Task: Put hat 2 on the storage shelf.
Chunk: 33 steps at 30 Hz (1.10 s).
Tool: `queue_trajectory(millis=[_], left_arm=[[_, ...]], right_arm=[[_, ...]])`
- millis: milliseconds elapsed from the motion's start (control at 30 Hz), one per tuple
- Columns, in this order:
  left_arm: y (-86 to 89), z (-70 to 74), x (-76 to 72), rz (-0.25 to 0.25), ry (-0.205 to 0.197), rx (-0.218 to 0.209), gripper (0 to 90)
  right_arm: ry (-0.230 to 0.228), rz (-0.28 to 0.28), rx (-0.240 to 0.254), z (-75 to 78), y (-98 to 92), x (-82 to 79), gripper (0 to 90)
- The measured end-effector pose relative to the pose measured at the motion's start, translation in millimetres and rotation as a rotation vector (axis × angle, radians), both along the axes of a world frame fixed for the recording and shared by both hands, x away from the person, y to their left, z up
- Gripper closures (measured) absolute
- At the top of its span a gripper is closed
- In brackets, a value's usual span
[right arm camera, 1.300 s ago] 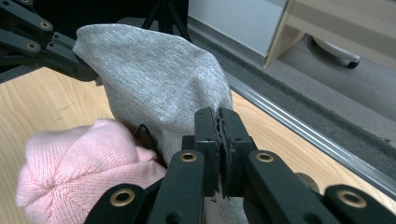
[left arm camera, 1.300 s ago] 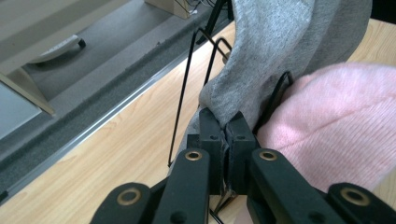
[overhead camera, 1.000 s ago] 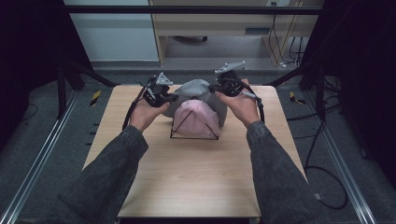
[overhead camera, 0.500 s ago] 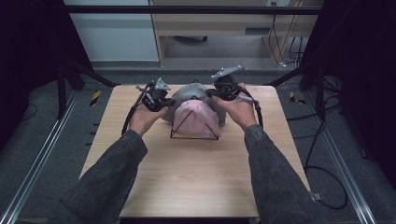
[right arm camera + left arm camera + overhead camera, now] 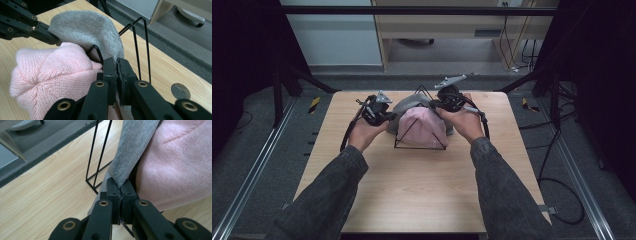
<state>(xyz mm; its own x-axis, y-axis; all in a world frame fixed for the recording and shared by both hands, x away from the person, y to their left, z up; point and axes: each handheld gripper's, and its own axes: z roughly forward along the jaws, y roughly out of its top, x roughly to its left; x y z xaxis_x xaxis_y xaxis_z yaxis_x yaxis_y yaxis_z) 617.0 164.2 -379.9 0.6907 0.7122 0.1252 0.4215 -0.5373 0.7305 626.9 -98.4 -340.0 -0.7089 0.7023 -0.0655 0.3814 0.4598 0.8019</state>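
A black wire rack (image 5: 419,147) stands on the wooden table (image 5: 412,195). A pink knit hat (image 5: 422,127) hangs over its front triangle, and a grey hat (image 5: 409,105) drapes over a frame behind it. My left gripper (image 5: 384,116) is shut on the grey hat's left edge; its own view shows the grey cloth (image 5: 132,147) pinched between the jaws (image 5: 120,187), beside the pink hat (image 5: 175,165). My right gripper (image 5: 437,102) is shut on the grey hat's right edge (image 5: 116,63). Its view takes in the grey hat (image 5: 87,27), the pink hat (image 5: 50,70) and the left gripper (image 5: 50,37).
Bare wire loops (image 5: 140,42) of the rack rise to the right of the grey hat. A round cable hole (image 5: 180,90) sits in the table near its far right corner. Grey floor and pale cabinets (image 5: 332,40) lie beyond the far edge.
Both hands have come down and slightly nearer with the grey hat's edges, the left more than the right. The grey hat sits lower over its frame.
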Motion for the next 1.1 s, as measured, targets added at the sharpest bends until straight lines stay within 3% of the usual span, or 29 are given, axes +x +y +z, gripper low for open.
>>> queue_trajectory(millis=[400,600,800,1100], left_arm=[[0.4,-5.1,-7.3,0.006,-0.004,-0.006,87.0],[1.0,-7.2,-10.2,0.01,-0.003,-0.007,86.4],[1.0,-7.5,-12.9,0.021,-0.011,-0.014,83.5],[0.6,1.8,-20.5,0.044,-0.062,-0.027,64.1]], right_arm=[[-0.02,-0.022,0.003,2.8,-0.1,-4.7,71.0],[-0.033,-0.059,0.02,3.3,-3.3,-9.5,54.8],[-0.039,-0.087,0.01,1.0,-7.1,-13.1,44.6],[-0.058,-0.11,0.017,7.0,-10.2,-19.4,31.3]])
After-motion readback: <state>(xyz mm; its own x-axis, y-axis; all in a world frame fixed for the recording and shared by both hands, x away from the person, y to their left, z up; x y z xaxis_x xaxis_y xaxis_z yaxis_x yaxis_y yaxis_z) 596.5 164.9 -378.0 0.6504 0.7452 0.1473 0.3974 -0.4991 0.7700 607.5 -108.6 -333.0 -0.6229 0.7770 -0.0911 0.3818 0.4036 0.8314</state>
